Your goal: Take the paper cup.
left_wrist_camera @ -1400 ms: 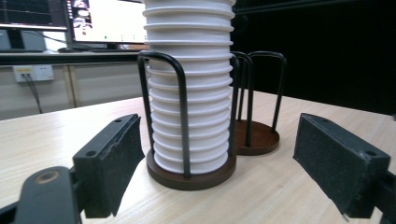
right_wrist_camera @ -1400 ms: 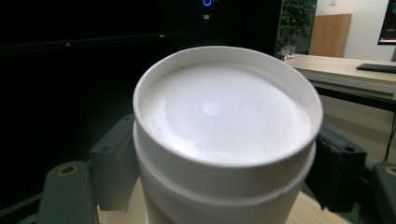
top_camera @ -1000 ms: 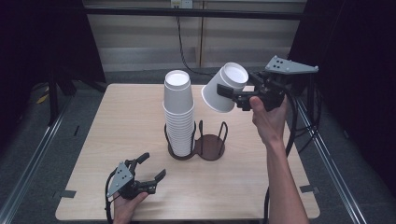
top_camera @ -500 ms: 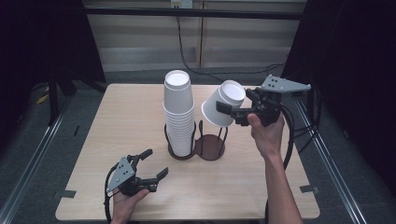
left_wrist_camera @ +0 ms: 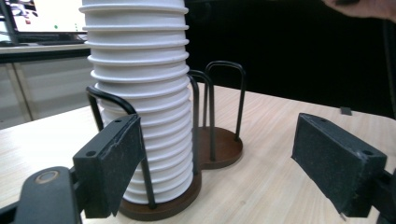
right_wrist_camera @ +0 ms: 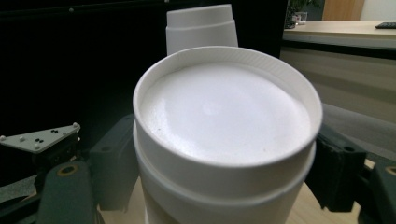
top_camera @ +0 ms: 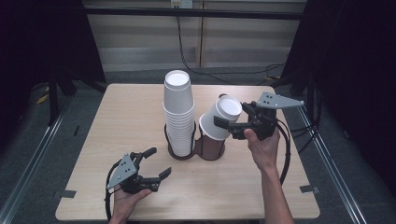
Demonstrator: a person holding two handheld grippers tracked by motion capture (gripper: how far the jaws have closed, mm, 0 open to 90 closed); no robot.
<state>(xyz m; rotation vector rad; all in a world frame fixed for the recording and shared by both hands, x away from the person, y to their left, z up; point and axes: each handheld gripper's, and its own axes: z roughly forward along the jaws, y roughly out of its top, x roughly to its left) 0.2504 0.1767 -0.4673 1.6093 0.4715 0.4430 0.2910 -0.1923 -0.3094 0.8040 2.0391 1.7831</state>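
A tall stack of white paper cups (top_camera: 179, 112) stands upside down in the left ring of a brown two-ring holder (top_camera: 211, 150) with black wire loops. My right gripper (top_camera: 224, 125) is shut on a single white cup (top_camera: 220, 119), bottom up and tilted, just above the holder's right ring. In the right gripper view the held cup (right_wrist_camera: 224, 130) sits between the pads, with the stack's top (right_wrist_camera: 201, 25) behind it. My left gripper (top_camera: 159, 162) hovers near the table's front left, open, nothing between its pads (left_wrist_camera: 112, 172). It faces the stack (left_wrist_camera: 140, 93) and the holder (left_wrist_camera: 219, 147).
The wooden table (top_camera: 116, 121) has bare room on its left and front right. A black cable (top_camera: 285, 149) hangs from the right gripper. Dark curtains and metal floor rails surround the table.
My right gripper has come down and to the left with the cup, from beside the stack's top to just above the holder's right ring. The left gripper has risen slightly.
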